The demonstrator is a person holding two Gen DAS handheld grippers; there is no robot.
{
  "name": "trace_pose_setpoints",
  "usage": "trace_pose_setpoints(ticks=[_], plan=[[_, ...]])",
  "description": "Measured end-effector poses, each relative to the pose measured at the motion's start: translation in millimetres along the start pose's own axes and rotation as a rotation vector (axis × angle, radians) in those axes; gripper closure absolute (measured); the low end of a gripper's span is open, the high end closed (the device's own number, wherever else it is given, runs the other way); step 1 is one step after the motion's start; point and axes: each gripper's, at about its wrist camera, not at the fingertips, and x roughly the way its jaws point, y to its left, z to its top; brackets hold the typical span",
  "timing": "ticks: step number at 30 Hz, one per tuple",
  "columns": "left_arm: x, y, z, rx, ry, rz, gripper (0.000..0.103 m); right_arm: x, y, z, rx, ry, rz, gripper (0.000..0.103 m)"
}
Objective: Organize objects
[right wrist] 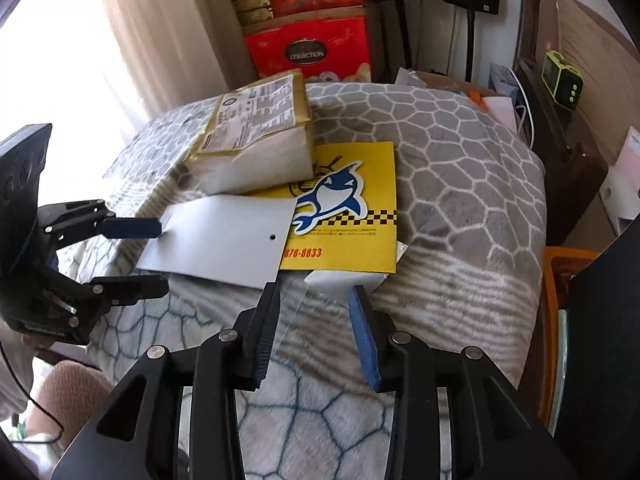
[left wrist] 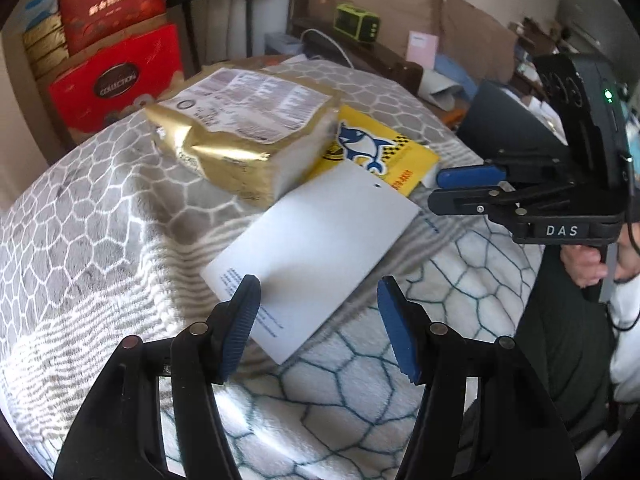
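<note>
Yellow envelope (right wrist: 356, 216) reads "878-8833"; red box (right wrist: 308, 50) "COLLECTION".

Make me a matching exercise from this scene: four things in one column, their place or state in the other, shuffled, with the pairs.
Things:
1. gold package
2. yellow envelope
3. white card
4. green clock

Places or states:
A. on the dark shelf behind the bed
B. lying partly under both the package and the card
C. nearest the left gripper, a small hole near one edge
D. printed label on top, resting on the blanket

Pairs: 1-D, 2-B, 3-C, 4-A
</note>
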Motion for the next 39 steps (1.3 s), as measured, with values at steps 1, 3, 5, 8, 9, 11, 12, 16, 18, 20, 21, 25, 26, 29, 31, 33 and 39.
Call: trace_pose_setpoints(ticks=[1, 3, 5, 8, 9, 11, 12, 16, 18, 20, 21, 25, 26, 29, 31, 33, 39], plan=[[1, 2, 0, -0.008, 0.0, -0.001, 0.045, 0, 4, 1, -0.02, -0.006, -0.007, 0.056], [1, 3, 0, -0.008, -0.004, 0.007, 0.044, 2, 13, 4, -0.075, -0.014, -0.035, 0.051], [1, 2, 0, -0.003, -0.005, 0.021, 0.044, 7, 18, 6, -0.109, 0.008, -0.085, 0.051], [2, 0, 2, -0.01, 0.0, 0.043, 0.044, 1, 27, -3, -0.144, 0.036, -0.078, 0.052], [2, -1, 1, -0.014, 0.0, 0.043, 0.044, -3, 31, -8, -0.155, 0.035, -0.062, 0.052], [2, -3, 2, -0.021, -0.005, 0.035, 0.044, -5, 34, -16, -0.156, 0.039, -0.022, 0.055], [3, -5, 3, -0.024, -0.004, 0.043, 0.044, -4, 34, -17, -0.148, 0.039, 0.004, 0.064], [4, -18, 2, -0.011, 0.006, 0.091, 0.051, 0, 22, -13, -0.104, 0.023, 0.054, 0.099], [-2, -22, -1, -0.02, 0.005, 0.068, 0.068, -5, 17, -8, -0.085, -0.004, 0.051, 0.099], [-7, -23, -6, -0.032, -0.001, 0.028, 0.073, -6, 21, -2, -0.099, -0.012, 0.058, 0.099], [-7, -24, -9, -0.037, 0.002, 0.017, 0.078, -4, 24, 0, -0.116, -0.001, 0.058, 0.099], [-1, -32, -11, -0.006, 0.034, 0.02, 0.082, 15, 35, 3, -0.158, 0.046, 0.06, 0.099], [0, -34, -10, 0.002, 0.033, 0.029, 0.082, 15, 36, 3, -0.149, 0.05, 0.083, 0.099], [2, -32, -8, 0.017, 0.034, 0.049, 0.082, 11, 36, 1, -0.157, 0.042, 0.067, 0.097], [-1, -28, -5, 0.011, 0.032, 0.064, 0.082, 8, 30, 2, -0.142, 0.029, 0.038, 0.096], [-4, -23, -4, 0.005, 0.032, 0.082, 0.08, 7, 18, 7, -0.089, 0.008, 0.026, 0.093], [-23, -9, -11, 0.01, 0.013, 0.132, 0.061, 25, 18, 26, -0.106, 0.058, 0.041, 0.093]])
